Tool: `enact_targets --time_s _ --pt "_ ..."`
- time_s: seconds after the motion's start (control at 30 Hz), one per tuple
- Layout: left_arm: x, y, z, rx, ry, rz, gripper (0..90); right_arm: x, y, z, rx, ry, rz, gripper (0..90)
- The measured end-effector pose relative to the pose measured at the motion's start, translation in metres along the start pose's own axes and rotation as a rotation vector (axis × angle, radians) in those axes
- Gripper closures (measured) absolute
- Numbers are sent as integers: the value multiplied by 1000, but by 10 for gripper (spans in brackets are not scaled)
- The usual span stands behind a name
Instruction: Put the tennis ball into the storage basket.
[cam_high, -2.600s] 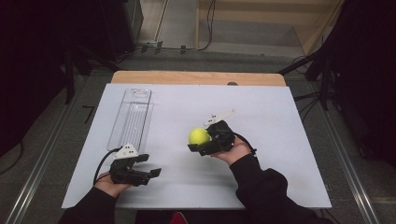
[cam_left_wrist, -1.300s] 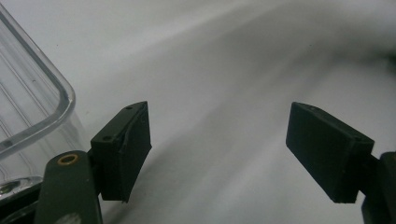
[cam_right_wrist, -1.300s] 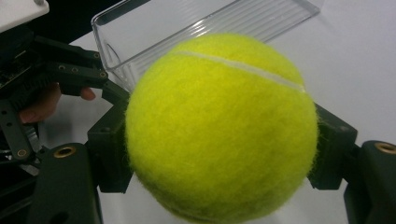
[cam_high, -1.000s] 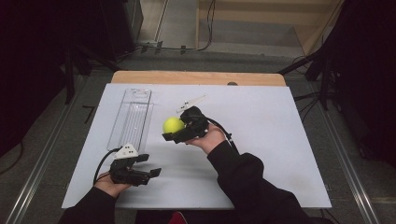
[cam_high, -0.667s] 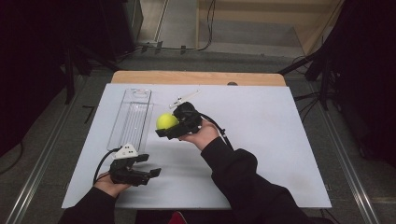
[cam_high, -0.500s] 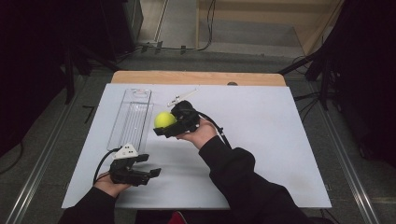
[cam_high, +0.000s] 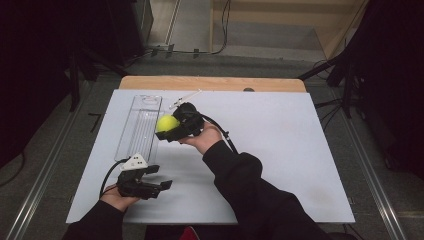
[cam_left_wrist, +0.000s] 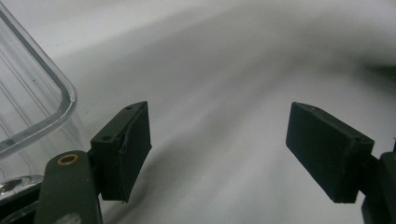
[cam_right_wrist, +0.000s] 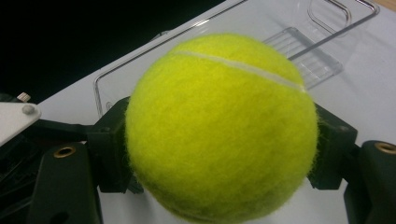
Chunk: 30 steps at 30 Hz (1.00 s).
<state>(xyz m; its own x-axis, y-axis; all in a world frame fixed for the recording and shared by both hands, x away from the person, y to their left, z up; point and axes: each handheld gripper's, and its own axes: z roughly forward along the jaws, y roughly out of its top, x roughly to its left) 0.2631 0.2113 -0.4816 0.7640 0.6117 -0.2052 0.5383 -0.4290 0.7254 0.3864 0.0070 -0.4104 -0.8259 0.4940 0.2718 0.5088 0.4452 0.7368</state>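
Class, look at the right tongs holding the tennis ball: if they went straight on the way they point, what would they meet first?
Probably the clear plastic tray: the right tongs with the tennis ball point at it, though height is unclear.

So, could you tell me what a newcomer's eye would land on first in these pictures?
The bright yellow tennis ball stands out first, clamped in the right gripper and held at the right edge of the clear plastic tray on the white table. In the right gripper view the ball looms large between the black jaws. Next, the left gripper sits near the table's front edge, jaws wide open and holding nothing.
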Motion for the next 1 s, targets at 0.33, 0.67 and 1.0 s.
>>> enact_targets --time_s 0.33,0.67,1.0 --pt "0 0 0 -1 -2 -2 229 4 13 14 3 7 -8 235" --pt "1 -1 -1 1 5 -1 229 4 23 24 0 10 -2 235" --pt "1 -1 -1 4 4 -1 229 2 34 37 0 10 1 235"
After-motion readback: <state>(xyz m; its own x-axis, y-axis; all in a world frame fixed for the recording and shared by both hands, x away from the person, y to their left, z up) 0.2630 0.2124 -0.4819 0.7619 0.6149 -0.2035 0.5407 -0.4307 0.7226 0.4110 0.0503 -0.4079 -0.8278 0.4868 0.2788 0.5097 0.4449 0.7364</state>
